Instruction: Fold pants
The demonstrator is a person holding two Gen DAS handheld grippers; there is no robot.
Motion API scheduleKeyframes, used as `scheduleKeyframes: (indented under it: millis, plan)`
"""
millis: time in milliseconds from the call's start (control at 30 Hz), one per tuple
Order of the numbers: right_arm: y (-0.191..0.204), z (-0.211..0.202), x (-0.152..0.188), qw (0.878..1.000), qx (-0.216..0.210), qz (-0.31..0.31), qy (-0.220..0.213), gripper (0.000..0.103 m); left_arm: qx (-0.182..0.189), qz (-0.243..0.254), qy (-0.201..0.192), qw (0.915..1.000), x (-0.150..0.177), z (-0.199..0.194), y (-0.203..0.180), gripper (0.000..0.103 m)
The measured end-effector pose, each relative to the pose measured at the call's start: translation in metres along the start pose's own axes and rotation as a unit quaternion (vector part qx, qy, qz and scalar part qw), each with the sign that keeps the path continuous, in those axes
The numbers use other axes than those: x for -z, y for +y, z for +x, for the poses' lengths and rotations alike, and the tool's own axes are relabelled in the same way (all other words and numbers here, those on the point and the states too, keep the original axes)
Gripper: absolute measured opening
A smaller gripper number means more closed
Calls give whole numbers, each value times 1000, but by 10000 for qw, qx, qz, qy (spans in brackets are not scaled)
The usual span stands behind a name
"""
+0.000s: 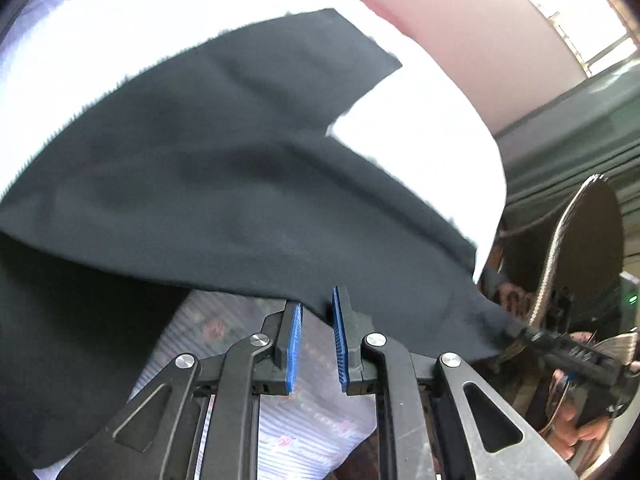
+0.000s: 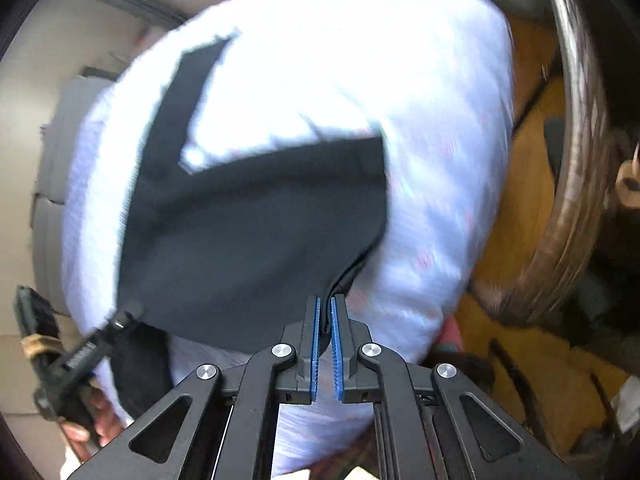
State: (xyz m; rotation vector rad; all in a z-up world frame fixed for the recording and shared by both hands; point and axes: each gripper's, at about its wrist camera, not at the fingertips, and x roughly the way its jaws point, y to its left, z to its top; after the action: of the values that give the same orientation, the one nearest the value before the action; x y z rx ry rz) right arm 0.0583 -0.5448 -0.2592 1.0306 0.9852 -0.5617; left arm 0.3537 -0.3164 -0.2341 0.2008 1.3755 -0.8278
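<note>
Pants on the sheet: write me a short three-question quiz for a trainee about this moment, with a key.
1. True or false: the right hand-held gripper is shut on an edge of the pants.
2. What lies under the pants? a) bare wooden floor b) pale sheet c) metal tray
3. Fill in: the blue pads of the left hand-held gripper stand ___ (apart / together).

Key: 1 true; 2 b; 3 apart.
</note>
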Motion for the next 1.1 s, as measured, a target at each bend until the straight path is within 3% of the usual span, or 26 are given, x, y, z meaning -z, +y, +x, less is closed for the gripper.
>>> scheduleKeyframes:
  millis: [133,267,333,600,667,700,733,800,967,1100]
  plan:
    - [45,-34,-53,9972,-312,-200,-652,7,-6,48,-322,9995,-36,-24,-2,15]
    - [81,-43,-115,9929,-628,-404,-931,7,-155,4,-586,9982,-78,-34,-2,13]
    - [93,-37,-141,9917,-715,-504,-943,7,-244,-34,-718,9971,-104,-36,-4,7]
    - [155,27,-261,9882,-896,-1083,-613,7,-693,6,-1003,9925,-196,-24,-5,7]
    - [171,49,-284,9866,-892,-1264,-522,7,-771,239,-1128,9903,-211,-24,-6,27]
    - [175,56,-292,9860,-887,-1329,-488,7,-761,498,-1169,9890,-217,-22,-7,54]
    - [178,63,-298,9854,-887,-1383,-439,7,-748,651,-1171,9882,-222,-22,-8,72]
    - [185,81,-311,9851,-889,-1435,-333,7,-720,987,-1042,9870,-233,-12,-5,73]
    - [189,112,-329,9855,-892,-1430,-202,7,-676,1560,-100,9854,-270,48,3,73]
    - [186,123,-336,9867,-894,-1352,-149,7,268,1713,780,9818,-282,82,-1,74]
